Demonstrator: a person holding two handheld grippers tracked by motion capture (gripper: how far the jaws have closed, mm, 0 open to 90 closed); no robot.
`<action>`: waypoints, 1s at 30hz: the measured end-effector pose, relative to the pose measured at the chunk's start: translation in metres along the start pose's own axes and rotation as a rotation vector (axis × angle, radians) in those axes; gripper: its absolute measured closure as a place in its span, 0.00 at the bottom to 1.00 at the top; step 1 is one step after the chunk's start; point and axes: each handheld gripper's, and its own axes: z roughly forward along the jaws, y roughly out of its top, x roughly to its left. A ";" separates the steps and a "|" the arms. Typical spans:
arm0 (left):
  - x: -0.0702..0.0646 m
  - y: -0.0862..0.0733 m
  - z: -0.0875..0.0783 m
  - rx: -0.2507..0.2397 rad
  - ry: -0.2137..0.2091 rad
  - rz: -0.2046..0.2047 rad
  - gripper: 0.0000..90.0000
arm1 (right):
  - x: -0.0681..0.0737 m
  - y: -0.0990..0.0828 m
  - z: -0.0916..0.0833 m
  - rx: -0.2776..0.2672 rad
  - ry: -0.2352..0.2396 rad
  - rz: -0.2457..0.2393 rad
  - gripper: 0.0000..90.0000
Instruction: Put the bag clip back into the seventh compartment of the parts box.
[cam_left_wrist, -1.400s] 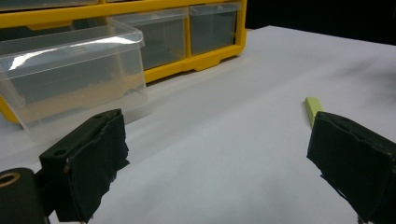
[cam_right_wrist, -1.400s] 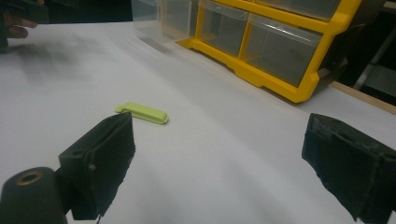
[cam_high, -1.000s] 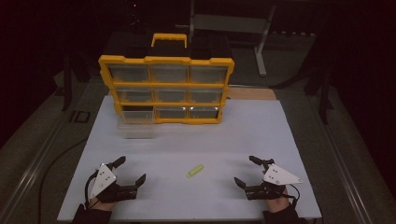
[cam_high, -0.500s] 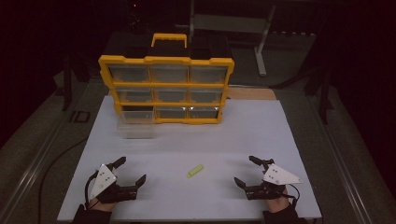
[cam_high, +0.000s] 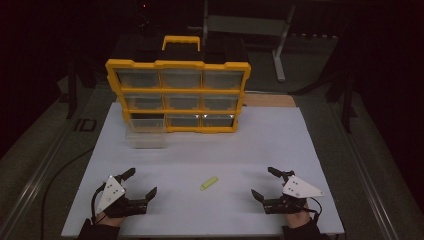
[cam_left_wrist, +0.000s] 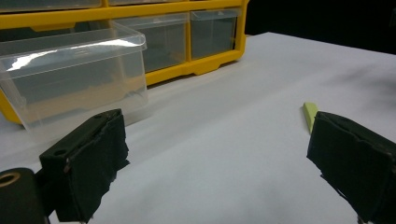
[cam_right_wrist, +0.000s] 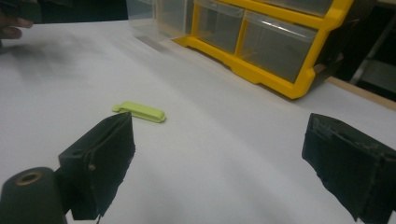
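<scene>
Left tongs (cam_high: 138, 183), right tongs (cam_high: 263, 183), green piece (cam_high: 209, 183) lying between, untouched

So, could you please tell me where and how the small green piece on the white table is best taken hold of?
Probably across its narrow width, near the middle. The green piece is a slim, flat bar lying on the white table, so come from straight above with the jaws set across its long axis. Both the left tool and the right tool are open and about equally near.

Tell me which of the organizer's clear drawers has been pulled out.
The bottom-left drawer: it sits on the white table in front of its empty slot in the yellow organizer, while the other eight drawers remain seated in the frame.
</scene>
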 end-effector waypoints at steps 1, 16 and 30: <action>0.000 0.000 0.000 -0.001 0.000 0.000 0.05 | 0.000 0.000 0.000 0.001 0.001 0.004 0.10; 0.000 0.000 0.000 -0.004 -0.006 -0.005 0.05 | -0.008 0.029 -0.010 0.032 0.040 0.048 0.09; -0.001 0.001 -0.001 -0.009 -0.008 -0.002 0.05 | -0.013 0.082 -0.009 -0.004 0.073 -0.071 0.09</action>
